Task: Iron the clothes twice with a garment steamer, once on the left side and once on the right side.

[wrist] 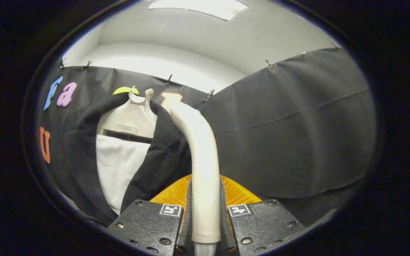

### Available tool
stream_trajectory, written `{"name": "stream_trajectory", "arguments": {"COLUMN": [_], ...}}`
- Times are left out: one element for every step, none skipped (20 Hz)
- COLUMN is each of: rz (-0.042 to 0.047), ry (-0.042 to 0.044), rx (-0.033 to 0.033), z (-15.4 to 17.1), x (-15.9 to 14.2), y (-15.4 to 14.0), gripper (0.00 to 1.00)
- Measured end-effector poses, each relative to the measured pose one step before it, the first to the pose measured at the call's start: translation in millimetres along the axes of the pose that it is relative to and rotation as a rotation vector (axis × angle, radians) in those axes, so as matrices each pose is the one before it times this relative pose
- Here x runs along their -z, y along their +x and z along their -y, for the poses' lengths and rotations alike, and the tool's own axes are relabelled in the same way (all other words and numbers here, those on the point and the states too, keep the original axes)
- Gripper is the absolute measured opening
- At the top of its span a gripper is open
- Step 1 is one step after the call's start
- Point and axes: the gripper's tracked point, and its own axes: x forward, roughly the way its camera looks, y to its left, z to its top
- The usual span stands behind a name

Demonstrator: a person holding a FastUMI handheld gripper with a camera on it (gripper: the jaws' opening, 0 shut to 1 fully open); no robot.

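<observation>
Currently gripper (205,213) fingers clamp the steamer handle (201,160) from both sides; its head touches the dark jacket (162,156) on hanger (130,119).

We see bright light from a ceiling panel (198,8) overhead, soft shadows on the cloth, sharp focus, and strong fisheye bending toward the edges.

Tool (205,213) carries screwed plates with square markers.

Cream-white steamer handle (201,156), black ribbed-knit jacket (162,160) – white lining (119,167), pale grey hanger (130,119), plain black cloth wall (290,135)
</observation>
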Motion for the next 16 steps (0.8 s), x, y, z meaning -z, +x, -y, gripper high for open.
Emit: {"name": "stream_trajectory", "arguments": {"rz": [-0.01380, -0.01278, -0.00575, 0.00650, 0.00705, 0.00505, 0.00269, -0.00542, -0.00732, -0.00497, -0.00552, -0.00464, -0.00276, -0.00077, -0.00209, -0.00316], "ry": [-0.00571, -0.00354, -0.00618, -0.01042, -0.01588, -0.01499, -0.01259, -0.01871, -0.01831, -0.01526, -0.01398, -0.01541, -0.02329, -0.01814, -0.01706, -0.01040], "rx": [0.00275, -0.00017, 0.00180, 0.00395, 0.00673, 0.00401, -0.00011, -0.00004, 0.00324, 0.00574, 0.00153, 0.00465, 0.00786, 0.00506, 0.00279, -0.00160], "z": [-0.87, -1.01, -1.61, 0.38, 1.39, -0.29, -1.84, -3.16, -2.00, -0.68, -1.26, -0.21, -1.10, -0.67, -1.30, -1.54], "x": [8.41, 10.52, 6.36, 1.86, 0.33, 1.32, 2.45, 4.24, 5.09, 5.29, 3.67, 4.52, 4.84, 2.16, 0.54, 2.18], "y": [-1.31, -1.42, -3.42, -2.62, -4.25, -4.08, -3.40, -2.70, -2.30, -3.30, -2.88, -3.13, -2.31, -1.92, -1.05, 1.23], "gripper": [0.34, 0.34, 0.34, 0.34, 0.34, 0.34, 0.34, 0.34, 0.35, 0.35, 0.35, 0.34, 0.34, 0.34, 0.34, 0.34]}}
